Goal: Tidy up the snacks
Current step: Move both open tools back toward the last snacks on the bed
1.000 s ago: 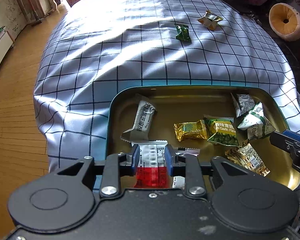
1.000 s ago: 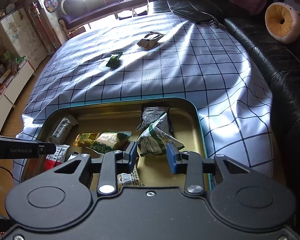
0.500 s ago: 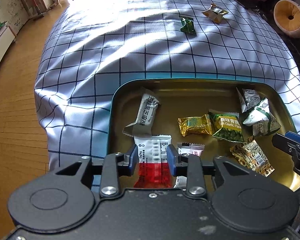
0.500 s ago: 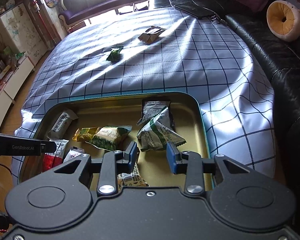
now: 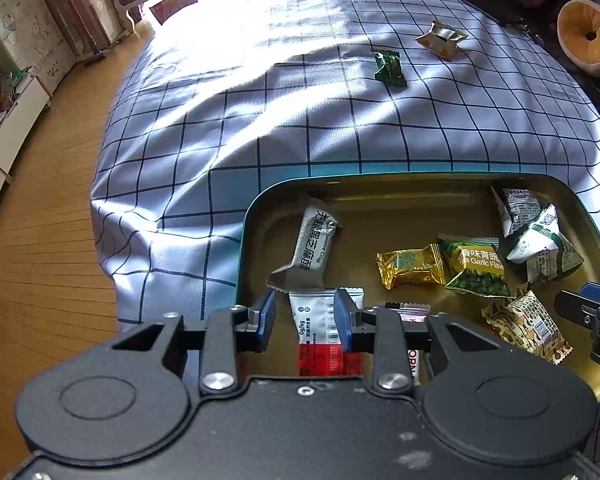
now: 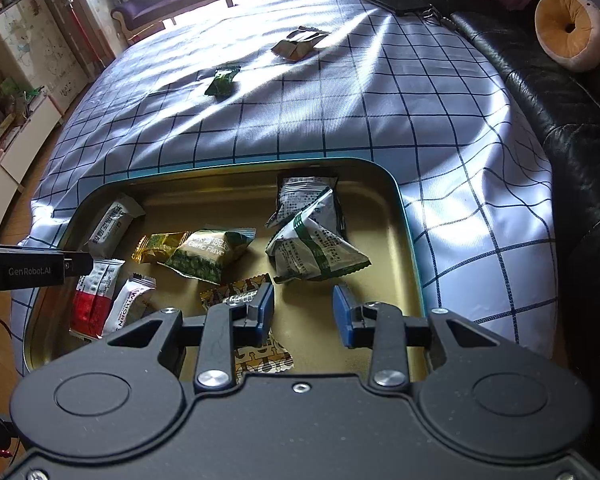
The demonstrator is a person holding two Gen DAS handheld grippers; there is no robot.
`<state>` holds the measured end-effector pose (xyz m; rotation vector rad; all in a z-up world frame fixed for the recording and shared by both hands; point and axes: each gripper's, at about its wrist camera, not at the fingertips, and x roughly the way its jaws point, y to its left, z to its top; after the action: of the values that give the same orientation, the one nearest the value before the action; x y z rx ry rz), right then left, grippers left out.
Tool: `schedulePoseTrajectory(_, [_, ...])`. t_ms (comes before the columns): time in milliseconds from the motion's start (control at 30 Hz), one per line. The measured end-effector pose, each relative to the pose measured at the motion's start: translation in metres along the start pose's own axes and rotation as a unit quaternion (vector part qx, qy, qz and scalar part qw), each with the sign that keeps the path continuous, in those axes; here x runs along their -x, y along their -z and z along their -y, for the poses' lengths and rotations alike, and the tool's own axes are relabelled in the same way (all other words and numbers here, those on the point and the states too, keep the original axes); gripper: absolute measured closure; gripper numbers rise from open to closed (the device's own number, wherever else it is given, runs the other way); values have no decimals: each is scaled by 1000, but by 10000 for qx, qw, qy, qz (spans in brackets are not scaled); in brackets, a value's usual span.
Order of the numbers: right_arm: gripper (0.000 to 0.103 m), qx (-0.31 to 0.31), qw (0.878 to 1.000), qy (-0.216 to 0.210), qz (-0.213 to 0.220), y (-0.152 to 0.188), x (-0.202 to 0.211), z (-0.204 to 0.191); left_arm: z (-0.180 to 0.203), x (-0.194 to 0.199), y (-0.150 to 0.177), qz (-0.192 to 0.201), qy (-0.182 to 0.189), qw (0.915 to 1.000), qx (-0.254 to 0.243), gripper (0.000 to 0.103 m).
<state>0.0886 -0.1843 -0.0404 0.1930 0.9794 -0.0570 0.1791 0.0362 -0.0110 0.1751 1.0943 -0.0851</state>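
The left gripper (image 5: 305,312) is parted above the red-and-white packet (image 5: 320,332), which lies free in the tray (image 5: 420,200) at 6 o'clock. The right gripper (image 6: 303,312) is parted and holds nothing. Two packets remain on the tablecloth (image 5: 260,120) at 12 o'clock: green packet (image 5: 388,65), tan packet (image 5: 441,38).

Green packet (image 5: 478,270): "Garlic Flavor"; left gripper (image 6: 36,270): "GenRobot.AI".
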Motion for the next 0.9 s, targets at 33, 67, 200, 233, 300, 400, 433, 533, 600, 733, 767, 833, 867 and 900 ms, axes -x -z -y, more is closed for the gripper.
schedulePoseTrajectory(33, [59, 4, 10000, 11, -20, 0, -1, 0, 0, 0, 0, 18, -16, 10000, -9, 71])
schedulePoseTrajectory(67, [59, 6, 10000, 18, -42, 0, -2, 1, 1, -1, 0, 27, -28, 10000, -17, 71])
schedulePoseTrajectory(200, [59, 8, 9999, 52, -106, 1, -4, 2, 2, -2, 2, 95, -135, 9998, -76, 71])
schedulePoseTrajectory(233, [59, 11, 9999, 63, -114, 1, -4, 2, 3, -2, 2, 116, -166, 9997, -97, 71])
schedulePoseTrajectory(300, [59, 27, 9999, 73, -122, 1, -5, 2, 4, -3, 3, 169, -221, 9995, -144, 71])
schedulePoseTrajectory(400, [59, 50, 9999, 77, -139, 2, -5, 1, 4, -3, 3, 237, -287, 9991, -180, 70])
schedulePoseTrajectory(433, [59, 56, 9998, 77, -148, 2, -6, 0, 4, -3, 4, 256, -310, 9990, -183, 70])
schedulePoseTrajectory(533, [59, 77, 9998, 69, -165, 2, -6, 0, 4, -3, 3, 315, -363, 9987, -187, 70])
schedulePoseTrajectory(600, [59, 88, 9998, 61, -166, 2, -6, -1, 4, -3, 3, 339, -390, 9985, -203, 69])
schedulePoseTrajectory(733, [59, 79, 9998, 59, -191, 2, -7, 0, 2, -5, 2, 247, -343, 9990, -166, 69])
schedulePoseTrajectory(767, [59, 78, 9998, 54, -194, 2, -7, 0, 2, -6, 2, 230, -331, 9991, -151, 69])
schedulePoseTrajectory(833, [59, 79, 9998, 51, -195, 2, -7, 0, 1, -6, 2, 231, -350, 9990, -140, 69])
schedulePoseTrajectory(867, [59, 80, 9998, 51, -198, 2, -7, 0, 1, -7, 2, 241, -364, 9989, -145, 69])
schedulePoseTrajectory(900, [59, 82, 9997, 48, -204, 2, -7, -1, 2, -7, 1, 252, -377, 9989, -152, 69])
